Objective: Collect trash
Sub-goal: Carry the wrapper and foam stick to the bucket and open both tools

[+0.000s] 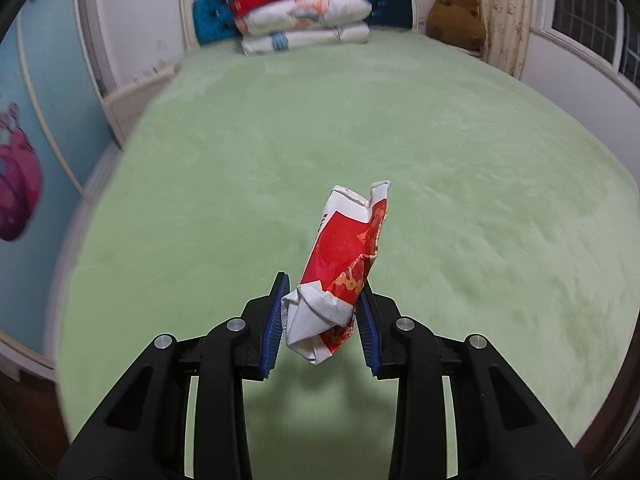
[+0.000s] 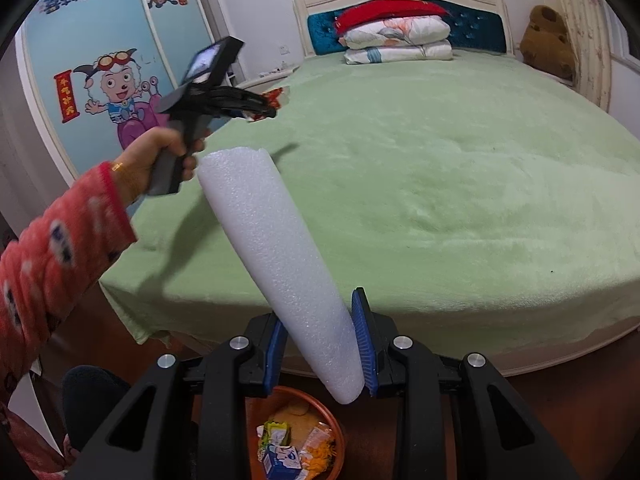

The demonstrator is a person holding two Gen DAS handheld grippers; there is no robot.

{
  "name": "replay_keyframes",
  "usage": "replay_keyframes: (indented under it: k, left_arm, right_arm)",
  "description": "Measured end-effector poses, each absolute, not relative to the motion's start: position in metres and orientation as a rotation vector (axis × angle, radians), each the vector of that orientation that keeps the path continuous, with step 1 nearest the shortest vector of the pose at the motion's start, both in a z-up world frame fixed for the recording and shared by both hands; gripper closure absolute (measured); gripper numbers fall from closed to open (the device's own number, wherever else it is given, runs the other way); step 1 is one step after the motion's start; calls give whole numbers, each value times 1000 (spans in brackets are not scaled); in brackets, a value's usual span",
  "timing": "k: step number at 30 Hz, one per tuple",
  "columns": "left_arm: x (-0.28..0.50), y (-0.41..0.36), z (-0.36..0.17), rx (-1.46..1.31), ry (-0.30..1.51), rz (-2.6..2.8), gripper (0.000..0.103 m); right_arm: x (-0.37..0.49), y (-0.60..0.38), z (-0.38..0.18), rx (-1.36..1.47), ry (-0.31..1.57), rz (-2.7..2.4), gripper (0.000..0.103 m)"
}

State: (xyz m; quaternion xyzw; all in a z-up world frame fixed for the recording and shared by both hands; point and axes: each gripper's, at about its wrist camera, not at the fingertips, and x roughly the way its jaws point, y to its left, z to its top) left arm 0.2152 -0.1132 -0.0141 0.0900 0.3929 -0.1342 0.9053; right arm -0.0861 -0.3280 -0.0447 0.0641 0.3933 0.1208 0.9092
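Observation:
My left gripper (image 1: 322,300) is shut on a crumpled red and white paper wrapper (image 1: 344,264) and holds it above the green bed (image 1: 440,168). It also shows in the right wrist view (image 2: 268,108), over the bed's left edge, with the wrapper (image 2: 276,98) at its tip. My right gripper (image 2: 320,328) is shut on a white foam tube (image 2: 276,252) that slants up to the left. An orange trash bin (image 2: 334,426) with several wrappers and a small carton stands on the floor right below the right gripper.
Folded quilts (image 2: 396,40) and a red pillow lie at the headboard. A brown plush bear (image 2: 548,40) sits at the bed's far right corner by a curtain. A blue cartoon wardrobe (image 2: 100,60) stands left of the bed. A dark slipper (image 2: 92,396) lies on the wooden floor.

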Motion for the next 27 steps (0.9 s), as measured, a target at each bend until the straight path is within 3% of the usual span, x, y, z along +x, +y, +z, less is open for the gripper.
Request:
replay_keyframes:
  k: [8,14,21,27]
  left_arm:
    - [88,-93,11,198,735,-301,71]
    - [-4,-79,0,194,728,-350,71]
    - [-79,-69,-63,197,852,-380,71]
    - [-119,-80,-156,177,1095,-424,71]
  right_arm:
    - [-120,-305,-28,124,784,261,72]
    - [-152,-287,-27,117,790,270,72]
    - [-188,-266,-62,145,879,292,72]
    - [-202,-253,-122,214,1038,304,72]
